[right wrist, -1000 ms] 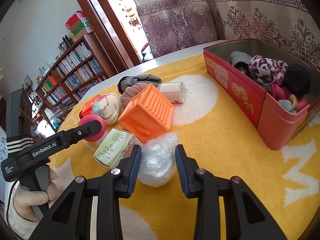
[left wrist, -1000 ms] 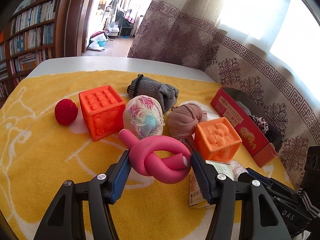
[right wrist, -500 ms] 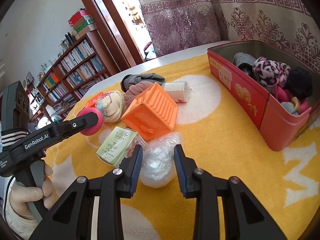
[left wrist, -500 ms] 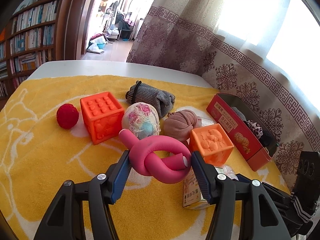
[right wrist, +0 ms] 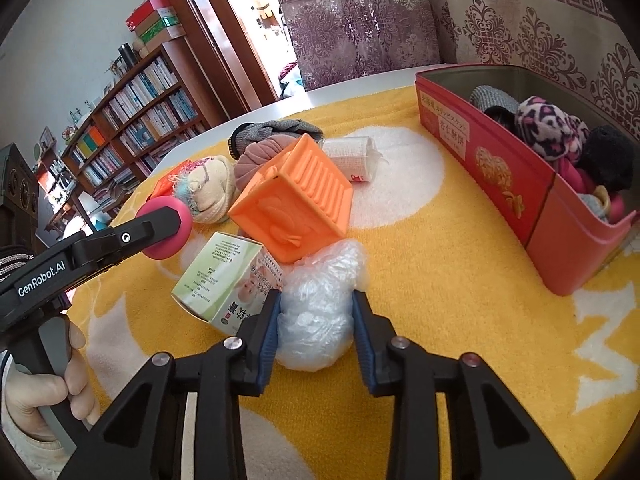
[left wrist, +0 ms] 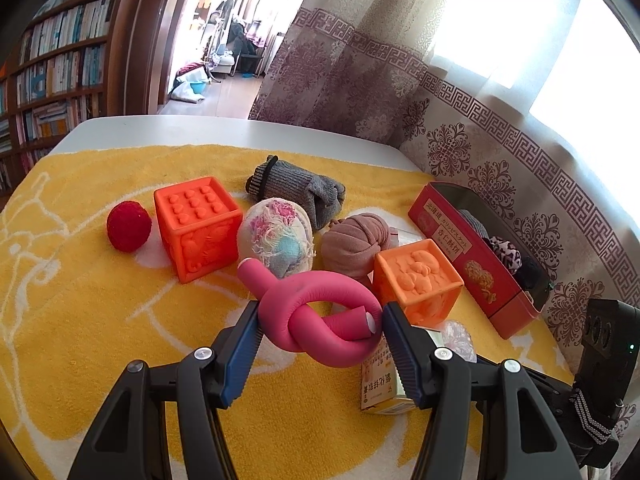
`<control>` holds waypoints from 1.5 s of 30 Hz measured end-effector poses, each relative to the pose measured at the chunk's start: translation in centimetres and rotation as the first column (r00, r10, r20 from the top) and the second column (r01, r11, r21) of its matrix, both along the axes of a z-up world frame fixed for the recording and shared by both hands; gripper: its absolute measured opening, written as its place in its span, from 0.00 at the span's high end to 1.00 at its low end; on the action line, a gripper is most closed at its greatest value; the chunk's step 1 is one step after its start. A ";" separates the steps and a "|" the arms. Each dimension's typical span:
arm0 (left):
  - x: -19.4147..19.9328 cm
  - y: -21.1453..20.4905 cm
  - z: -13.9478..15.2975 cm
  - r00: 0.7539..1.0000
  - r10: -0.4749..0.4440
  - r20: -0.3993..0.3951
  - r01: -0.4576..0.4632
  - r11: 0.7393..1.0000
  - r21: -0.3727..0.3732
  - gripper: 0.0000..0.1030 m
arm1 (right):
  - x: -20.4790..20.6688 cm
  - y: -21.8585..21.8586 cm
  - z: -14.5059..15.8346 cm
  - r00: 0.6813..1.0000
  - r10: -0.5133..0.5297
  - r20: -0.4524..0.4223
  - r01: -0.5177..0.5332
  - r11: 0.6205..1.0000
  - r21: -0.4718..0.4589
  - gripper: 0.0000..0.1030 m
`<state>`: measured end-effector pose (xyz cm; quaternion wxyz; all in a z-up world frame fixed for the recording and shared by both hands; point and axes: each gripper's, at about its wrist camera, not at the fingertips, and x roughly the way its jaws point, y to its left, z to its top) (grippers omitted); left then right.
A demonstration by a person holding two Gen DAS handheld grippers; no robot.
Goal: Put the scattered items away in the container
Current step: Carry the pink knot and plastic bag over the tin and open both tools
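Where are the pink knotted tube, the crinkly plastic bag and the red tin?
pink knotted tube (left wrist: 320, 320), left wrist view, on the knot.
crinkly plastic bag (right wrist: 316, 312), right wrist view, mid-bag.
red tin (right wrist: 492, 168), right wrist view, side wall.

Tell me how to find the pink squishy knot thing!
Look at the yellow towel and find the two orange cubes. In front of them, the left gripper is clamped on the pink knot. It is the only long foam tube tied in a loop.

Pink knotted foam tube (left wrist: 320, 320), red-orange studded cube (left wrist: 198, 226), red ball (left wrist: 129, 225) at nine o'clock, grey sock roll (left wrist: 296, 188), red tin (right wrist: 496, 172) with gold print, yellow-and-white towel (left wrist: 80, 300), leopard-spotted pink sock (right wrist: 548, 130).
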<state>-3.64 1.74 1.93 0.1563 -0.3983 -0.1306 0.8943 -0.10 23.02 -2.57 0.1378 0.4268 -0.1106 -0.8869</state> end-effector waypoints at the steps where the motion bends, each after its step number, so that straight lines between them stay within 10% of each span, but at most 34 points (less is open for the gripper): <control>1: 0.0 0.0 0.1 1.000 0.002 -0.003 -0.002 1.000 -0.001 0.39 | 0.1 0.2 0.1 1.000 -0.003 -0.008 0.003 1.000 -0.007 0.64; 30: 0.3 7.2 4.3 0.991 -0.120 -0.064 0.118 0.993 -0.031 0.39 | 0.3 14.2 7.6 0.899 -0.329 -0.290 0.355 0.934 0.043 0.64; 37: -0.6 9.8 4.8 0.985 -0.157 -0.068 0.153 0.986 -0.060 0.39 | -0.5 16.2 5.8 0.890 -0.362 -0.278 0.371 0.928 -0.023 0.42; 45: -3.4 14.5 5.2 0.973 -0.219 -0.067 0.215 0.974 -0.068 0.39 | 0.6 17.3 6.0 0.856 -0.415 -0.310 0.422 0.905 -0.046 0.40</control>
